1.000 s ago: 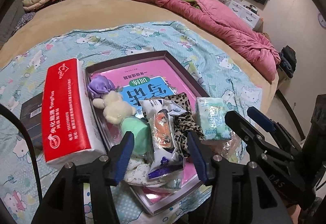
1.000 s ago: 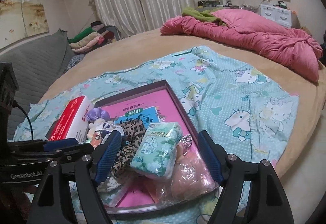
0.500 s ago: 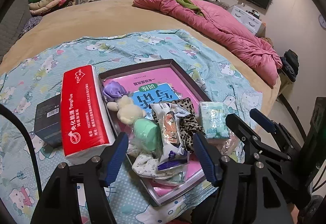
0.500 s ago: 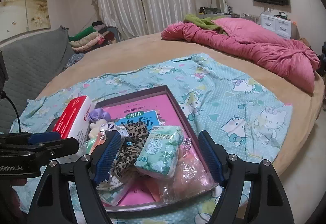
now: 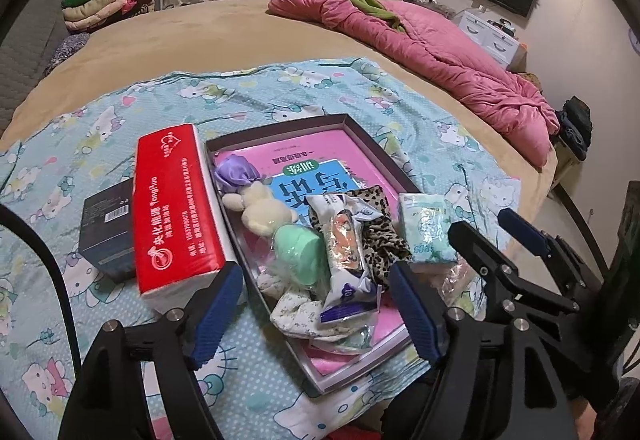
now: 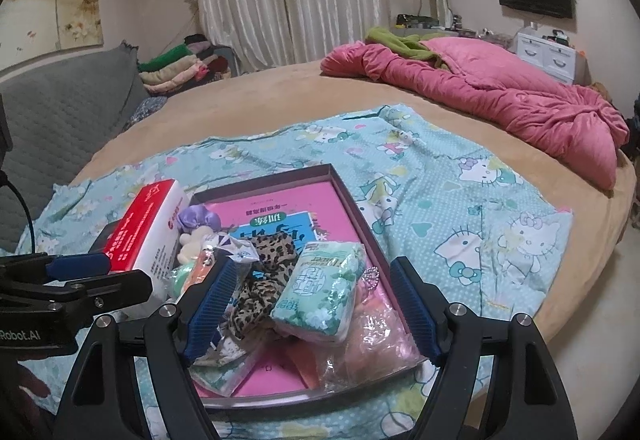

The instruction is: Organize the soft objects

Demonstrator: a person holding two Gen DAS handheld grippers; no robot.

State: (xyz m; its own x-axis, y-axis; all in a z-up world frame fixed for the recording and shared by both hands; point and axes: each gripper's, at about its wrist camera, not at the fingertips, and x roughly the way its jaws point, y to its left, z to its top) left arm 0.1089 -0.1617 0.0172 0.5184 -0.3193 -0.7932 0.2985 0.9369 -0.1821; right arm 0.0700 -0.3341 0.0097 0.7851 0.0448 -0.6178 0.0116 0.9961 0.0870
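A: Currently, where does the left gripper [image 5: 316,302] stand relative to the soft items?

B: It hovers above the near end of the shallow tray [image 5: 362,134]. Its jaws have just been opening and stand wide; nothing is pinched. Between the blue fingers [image 5: 218,306], lower down, lie the floral cloth [image 5: 294,314] and the crumpled snack wrapper [image 5: 346,260], neither touched by the pads.

A: And the remaining items in the tray?

B: A mint-green round piece [image 5: 300,250] sits just left of the wrapper. Beyond it lies a cream plush rabbit [image 5: 262,208], then a purple fabric flower [image 5: 236,172] at the tray's left wall. A leopard-print cloth [image 5: 376,224] lies right of the wrapper. A pink booklet [image 5: 304,156] lines the tray floor.

A: State of the right gripper [image 6: 316,314]?

B: Jaws spread wide, empty. The green tissue pack [image 6: 320,290] lies between its fingers, resting on the leopard-print cloth and a clear plastic bag [image 6: 372,340]; the pads appear clear of it.

A: Items outside the tray?

B: A red tissue pack [image 5: 174,208] lies against the tray's left wall, with a dark box [image 5: 106,224] just beyond it. All rest on a cartoon-print sheet [image 5: 120,116] spread over the tan bed [image 5: 224,36]. A pink quilt [image 5: 432,52] is bunched well apart, at the far side.
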